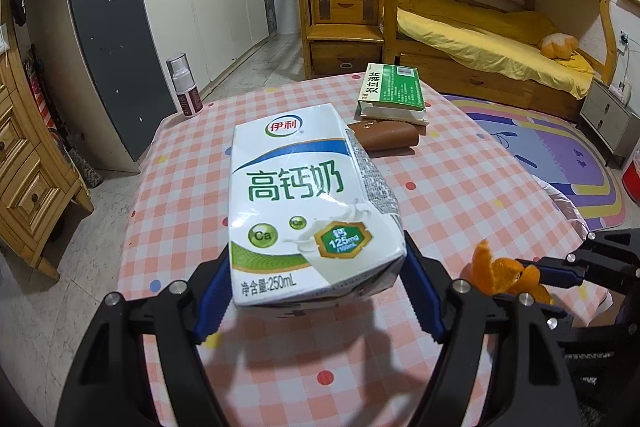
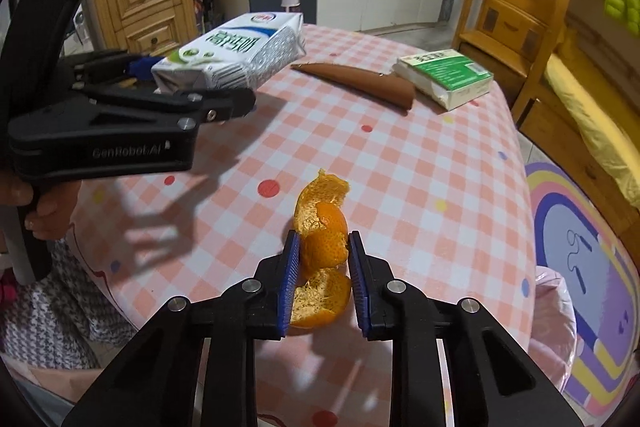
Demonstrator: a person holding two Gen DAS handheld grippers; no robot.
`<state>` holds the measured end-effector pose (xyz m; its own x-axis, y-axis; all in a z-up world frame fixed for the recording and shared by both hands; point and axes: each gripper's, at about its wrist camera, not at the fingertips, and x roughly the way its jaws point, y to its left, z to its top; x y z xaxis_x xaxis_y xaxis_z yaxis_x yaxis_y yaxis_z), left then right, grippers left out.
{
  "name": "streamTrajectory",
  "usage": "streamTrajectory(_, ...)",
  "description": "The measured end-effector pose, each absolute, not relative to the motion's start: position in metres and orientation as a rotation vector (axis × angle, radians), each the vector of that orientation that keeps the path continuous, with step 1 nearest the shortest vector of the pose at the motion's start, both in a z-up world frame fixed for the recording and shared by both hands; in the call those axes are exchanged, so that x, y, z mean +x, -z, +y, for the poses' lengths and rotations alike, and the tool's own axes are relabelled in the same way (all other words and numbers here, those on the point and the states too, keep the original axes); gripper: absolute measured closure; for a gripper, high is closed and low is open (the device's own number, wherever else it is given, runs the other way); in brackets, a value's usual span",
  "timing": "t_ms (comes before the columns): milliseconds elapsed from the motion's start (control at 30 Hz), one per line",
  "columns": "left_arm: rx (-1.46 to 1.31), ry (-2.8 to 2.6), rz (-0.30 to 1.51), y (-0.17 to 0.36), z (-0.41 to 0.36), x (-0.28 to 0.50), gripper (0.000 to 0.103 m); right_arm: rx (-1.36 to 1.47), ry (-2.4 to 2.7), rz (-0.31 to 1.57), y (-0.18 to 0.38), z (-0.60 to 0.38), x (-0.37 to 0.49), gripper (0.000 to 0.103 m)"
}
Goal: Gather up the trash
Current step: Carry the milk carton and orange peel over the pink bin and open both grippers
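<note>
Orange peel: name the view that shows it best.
Right wrist view: the orange peel sits centred between the right gripper pads, fully visible. The left wrist view shows it small, at the edge, partly hidden.

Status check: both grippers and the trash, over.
Left gripper shut on white milk carton. Right gripper shut on orange peel. Nothing in the way.

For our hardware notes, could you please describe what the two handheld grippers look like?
Both the left gripper and right gripper are matte black plastic with angular cut-out linkages, silver pivot bolts and ribbed blue finger pads. The left one's body carries raised "GenRobot.AI" lettering.
</note>
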<state>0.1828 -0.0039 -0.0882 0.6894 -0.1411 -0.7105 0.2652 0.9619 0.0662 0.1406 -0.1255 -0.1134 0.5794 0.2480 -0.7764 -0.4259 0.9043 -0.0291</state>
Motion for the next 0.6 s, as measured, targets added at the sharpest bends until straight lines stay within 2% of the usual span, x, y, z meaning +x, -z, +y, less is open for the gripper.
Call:
streamTrajectory(333,0.186,0.281,0.765,0.086,-0.028,0.179,0.030,-0.169,-0.292,0.783,0.086,-0.162,0.138,0.082)
streamTrajectory(600,0.219,0.434,0.718,0.082,-0.088,0.168,0.030,-0.008,-0.046,0.726,0.064,-0.247,0.135,0.082)
